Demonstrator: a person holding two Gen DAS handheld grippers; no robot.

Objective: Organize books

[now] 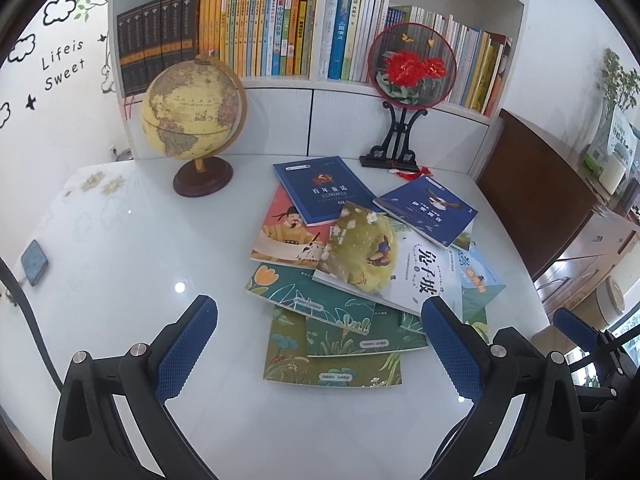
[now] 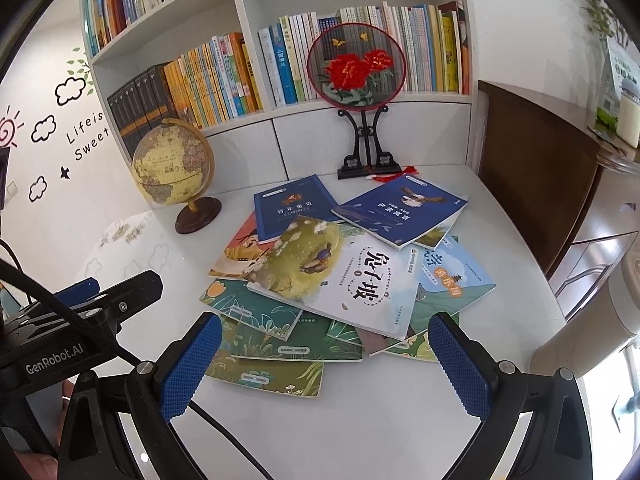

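**Loose books heaped ahead of two empty claws**

A loose pile of books [image 1: 352,264] lies on the white table [image 1: 140,240], straight ahead of both claws and just past their fingertips. On top sits a white book with a bird picture [image 2: 340,276], tilted; beyond it two blue books [image 1: 320,190] [image 2: 400,210] lie flat, one partly on the pile's far edge. Nearest the claws, green leaf-patterned books [image 1: 332,356] fan out from under the heap, and an orange-covered book [image 1: 280,232] pokes out to the left.

The left gripper [image 1: 320,344] hovers above the table with its blue-padded fingers spread wide, holding nothing. The right gripper [image 2: 324,364] is likewise spread wide and empty, just beside the left one.

Farther ahead and to the left stands a globe [image 1: 192,112]; ahead and to the right, a round fan with red flowers [image 1: 412,64] on a black stand. Behind both rises a white bookshelf [image 1: 320,88] packed with upright books.
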